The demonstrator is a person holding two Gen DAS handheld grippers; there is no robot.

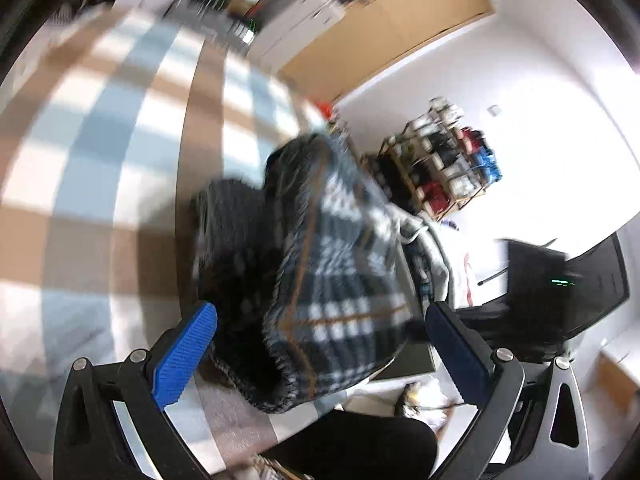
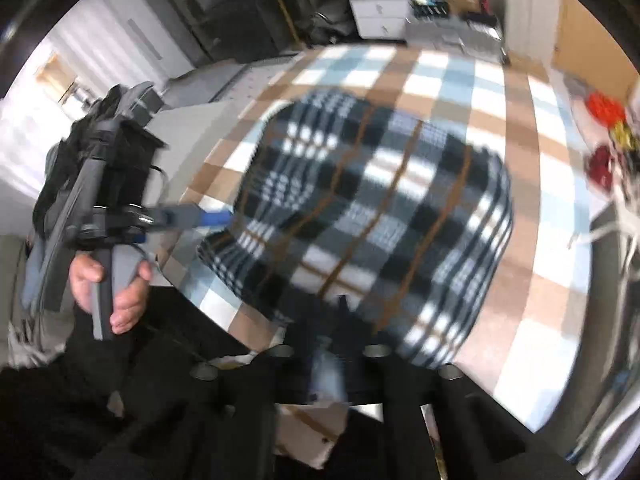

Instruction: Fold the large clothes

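The plaid garment (image 2: 372,216), dark check with tan lines, lies bunched and partly folded on the checked tabletop (image 2: 532,184), near its front edge. The right gripper (image 2: 340,320) looks clenched at the cloth's near hem, though blur hides whether fabric is actually pinched. The left gripper (image 1: 320,344) is released, jaws wide, with the garment's edge between them but not pressed. A good fold likely needs both corners held level and the hem drawn taut before it is laid over. A rack of shoes (image 1: 448,160) stands well apart; the person's hand (image 2: 108,280) grips the left tool's handle.
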